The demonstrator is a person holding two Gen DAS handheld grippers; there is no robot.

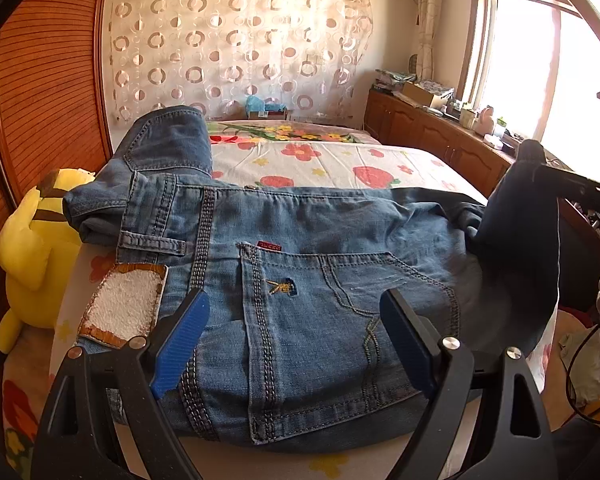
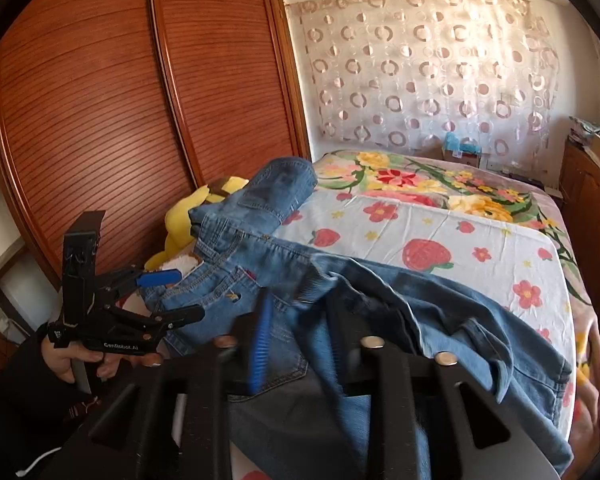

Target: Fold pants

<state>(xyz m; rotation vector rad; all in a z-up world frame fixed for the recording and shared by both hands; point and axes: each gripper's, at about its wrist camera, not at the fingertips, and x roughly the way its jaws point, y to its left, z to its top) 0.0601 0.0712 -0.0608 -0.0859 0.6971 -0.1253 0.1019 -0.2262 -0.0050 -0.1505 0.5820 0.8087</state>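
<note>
Blue jeans (image 1: 320, 264) lie across the near end of the bed, back pocket up, waistband with a white patch at the left. My left gripper (image 1: 292, 312) is open, hovering just above the seat of the jeans; it also shows in the right wrist view (image 2: 168, 292). My right gripper (image 2: 300, 320) is shut on a fold of the jeans' leg (image 2: 400, 320) and holds it lifted; in the left wrist view the lifted dark cloth (image 1: 516, 232) hangs from it at the right.
The bed (image 1: 340, 160) has a floral strawberry sheet. A yellow plush toy (image 1: 36, 248) sits at the left by the wooden wardrobe (image 2: 100, 100). A wooden cabinet (image 1: 440, 136) with clutter runs under the window at the right.
</note>
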